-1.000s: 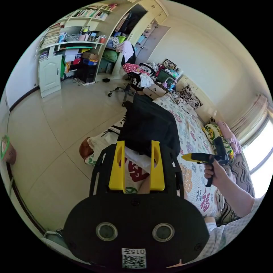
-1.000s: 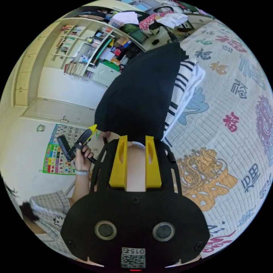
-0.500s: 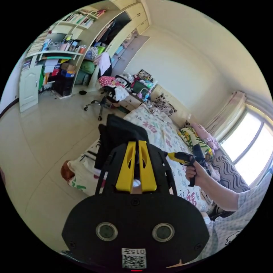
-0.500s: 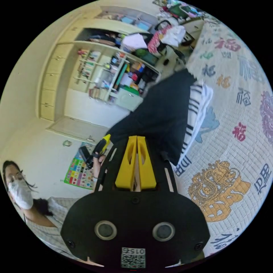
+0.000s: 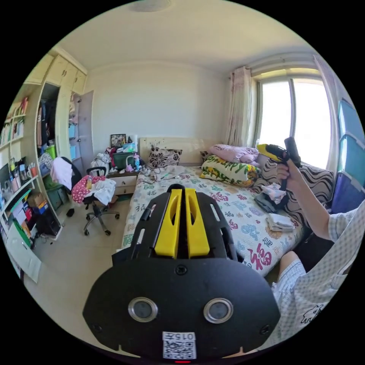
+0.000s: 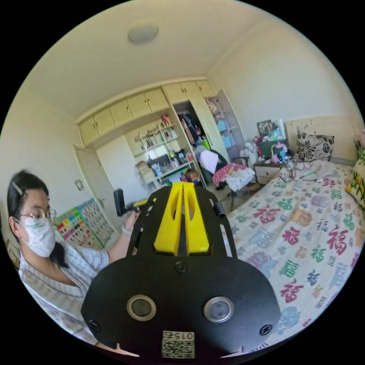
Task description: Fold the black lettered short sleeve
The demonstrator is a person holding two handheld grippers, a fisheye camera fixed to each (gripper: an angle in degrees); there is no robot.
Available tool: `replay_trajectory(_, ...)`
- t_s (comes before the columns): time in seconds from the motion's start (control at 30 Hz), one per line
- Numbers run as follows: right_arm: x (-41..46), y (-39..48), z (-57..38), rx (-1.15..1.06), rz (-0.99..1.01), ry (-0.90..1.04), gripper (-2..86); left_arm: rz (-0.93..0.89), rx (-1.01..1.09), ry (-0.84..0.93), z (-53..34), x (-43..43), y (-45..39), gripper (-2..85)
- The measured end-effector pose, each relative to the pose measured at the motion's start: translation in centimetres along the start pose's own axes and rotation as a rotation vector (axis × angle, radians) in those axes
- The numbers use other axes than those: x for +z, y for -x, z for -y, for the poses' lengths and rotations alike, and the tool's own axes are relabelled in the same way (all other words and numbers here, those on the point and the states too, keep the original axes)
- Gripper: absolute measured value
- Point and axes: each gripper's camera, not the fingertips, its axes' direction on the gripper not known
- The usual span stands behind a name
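My left gripper [image 5: 181, 190] is held up level over the foot of the bed [image 5: 228, 213], its yellow jaws shut with nothing seen between them. A dark corner [image 5: 118, 256] peeks out beside its body; I cannot tell whether that is the black shirt. My right gripper [image 6: 182, 186] is also raised, jaws shut and empty, facing the wardrobe side of the room. In the left gripper view a hand holds the right gripper [image 5: 270, 150] up near the window. In the right gripper view a hand holds the left gripper [image 6: 134, 205] beside the person.
A printed quilt covers the bed [image 6: 304, 243]. Pillows and rolled bedding [image 5: 228, 167] lie at its head, small folded stacks [image 5: 279, 222] near the right edge. A desk chair heaped with clothes [image 5: 95, 190] stands on the tiled floor by the nightstand. The person [image 6: 42, 243] sits at the bed's corner.
Both grippers went from open to shut and lifted away from the folded black shirt on the pile. Both views swung up from the bed edge to the room.
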Motion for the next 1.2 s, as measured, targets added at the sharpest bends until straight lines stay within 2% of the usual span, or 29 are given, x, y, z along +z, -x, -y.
replay_trajectory(0.07,0.9,0.9,-1.6,-0.039,-0.039,0.129,1.2,-0.077,0.017,0.011,0.6,1.0,-0.8,-0.6)
replay_trajectory(0.17,4.4,2.3,-5.9,-0.079,-0.01,0.294,10.9,-0.241,0.038,0.009,1.3,2.6,-2.5,-0.6)
replay_trajectory(0.27,8.1,3.5,-9.2,-0.1,0.025,0.451,10.8,-0.335,0.064,-0.007,2.5,4.0,-4.7,-0.6)
replay_trajectory(0.33,7.6,3.6,-10.0,-0.09,0.029,0.417,2.7,-0.348,0.106,0.023,3.2,4.9,-5.9,-0.5)
replay_trajectory(0.43,3.4,2.3,-10.0,-0.028,0.032,0.347,1.1,-0.218,0.151,0.073,3.5,6.5,-6.4,-0.4)
replay_trajectory(0.57,-4.2,0.1,-8.4,0.028,-0.041,0.303,0.2,-0.437,0.021,0.074,2.4,10.4,-3.3,-0.6)
replay_trajectory(0.6,-6.3,-0.6,-8.2,0.046,-0.091,0.283,0.2,-0.344,-0.035,0.041,1.6,11.4,-2.5,-0.7)
replay_trajectory(0.67,-9.5,-2.4,-8.6,0.123,-0.128,0.233,0.1,-0.278,-0.075,0.005,0.1,13.1,-1.7,-0.6)
replay_trajectory(0.73,-11.9,-5.1,-10.1,0.233,-0.164,0.229,0.1,-0.313,-0.135,0.057,-1.6,16.0,-0.9,-0.3)
replay_trajectory(0.83,-14.8,-9.5,-14.3,0.422,-0.284,0.266,0.1,-0.405,-0.223,0.258,-5.3,23.0,-1.0,1.8)
replay_trajectory(0.9,-17.4,-12.1,-17.6,0.557,-0.276,0.248,0.1,-0.431,-0.241,0.422,-8.5,28.7,-3.0,9.3)
replay_trajectory(0.93,-17.9,-12.6,-18.3,0.579,-0.276,0.244,0.1,-0.436,-0.237,0.472,-9.3,30.2,-3.7,10.5)
replay_trajectory(1.0,-20.3,-14.0,-20.5,0.654,-0.253,0.198,0.2,-0.502,-0.169,0.625,-11.8,35.6,-7.6,13.1)
replay_trajectory(1.1,-23.0,-15.8,-22.3,0.728,-0.177,0.099,0.2,-0.596,-0.073,0.704,-13.6,41.2,-13.4,15.9)
replay_trajectory(1.2,-24.8,-17.3,-22.9,0.749,-0.142,0.088,0.2,-0.569,-0.02,0.755,-14.0,46.8,-17.5,16.0)
